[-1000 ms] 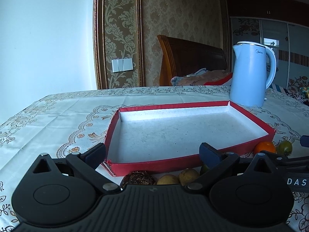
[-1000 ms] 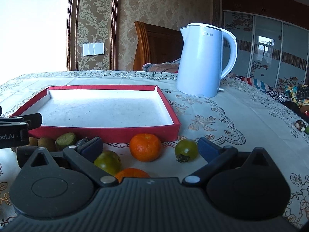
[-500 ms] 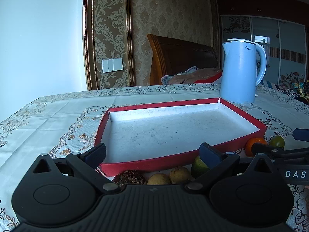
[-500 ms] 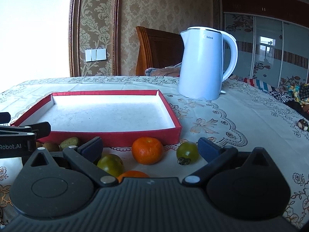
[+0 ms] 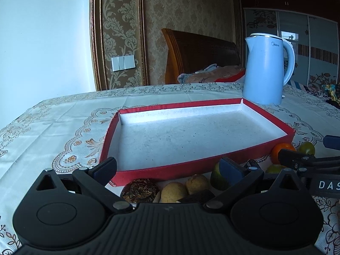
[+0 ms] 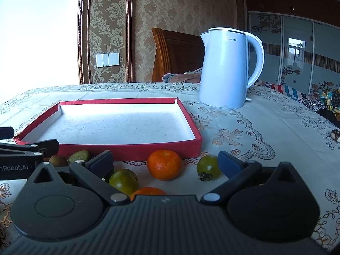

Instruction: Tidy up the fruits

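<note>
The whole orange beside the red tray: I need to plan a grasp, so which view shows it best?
The right wrist view: the orange sits whole between the open fingers. The left wrist view shows only part, behind the right gripper.

Fruits (image 6: 164,165) before tray (image 6: 129,155), kettle (image 6: 227,70) behind

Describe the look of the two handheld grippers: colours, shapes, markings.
Both are matte black plastic. The left gripper and right gripper each have a ribbed central body flanked by two round discs with triangular cut-outs, silver pivot pins, and angled black arms ending in dark blue finger pads. Seen from the side, white lettering reads "DAS" on the right one and "nRobot.AI" on the left one.
</note>
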Demonstrator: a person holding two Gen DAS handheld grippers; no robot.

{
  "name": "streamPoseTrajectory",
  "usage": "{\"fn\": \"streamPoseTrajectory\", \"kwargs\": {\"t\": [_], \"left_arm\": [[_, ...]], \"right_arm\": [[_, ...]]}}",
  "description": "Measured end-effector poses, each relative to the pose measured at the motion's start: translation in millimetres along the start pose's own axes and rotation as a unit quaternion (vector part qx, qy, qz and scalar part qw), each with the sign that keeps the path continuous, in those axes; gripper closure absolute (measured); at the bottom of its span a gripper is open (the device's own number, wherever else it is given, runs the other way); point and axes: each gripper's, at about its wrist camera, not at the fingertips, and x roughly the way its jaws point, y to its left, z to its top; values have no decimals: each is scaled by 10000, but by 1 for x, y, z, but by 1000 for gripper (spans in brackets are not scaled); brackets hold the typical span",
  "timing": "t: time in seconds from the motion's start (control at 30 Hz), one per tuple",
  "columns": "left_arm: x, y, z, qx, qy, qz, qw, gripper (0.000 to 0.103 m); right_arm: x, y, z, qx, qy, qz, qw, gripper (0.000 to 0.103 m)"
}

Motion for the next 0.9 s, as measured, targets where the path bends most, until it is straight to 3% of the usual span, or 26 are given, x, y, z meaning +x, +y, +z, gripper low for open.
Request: {"fn": "streamPoseTrajectory", "kwargs": {"t": [0.17,0.37,0.5,0.67,0.8,0.9], "left_arm": [[-3,0,-2,29,-70,47,10000,0],[-8,18,-3,-343,-22,304,9989,0],[-22,36,-8,-618,73,193,9979,0],[-35,51,-19,-801,208,405,9957,0],[-42,51,-23,-1012,374,74,9941,0],[-43,36,-23,-875,417,-39,9953,0]], "right_arm": [[0,-8,0,206,-2,80,9998,0],[4,-16,0,411,88,107,9991,0],[6,-21,0,562,141,163,9982,0],[6,-24,0,663,141,171,9976,0],[4,-28,-1,725,122,233,9970,0],[3,-30,0,680,204,263,9971,0]]}}
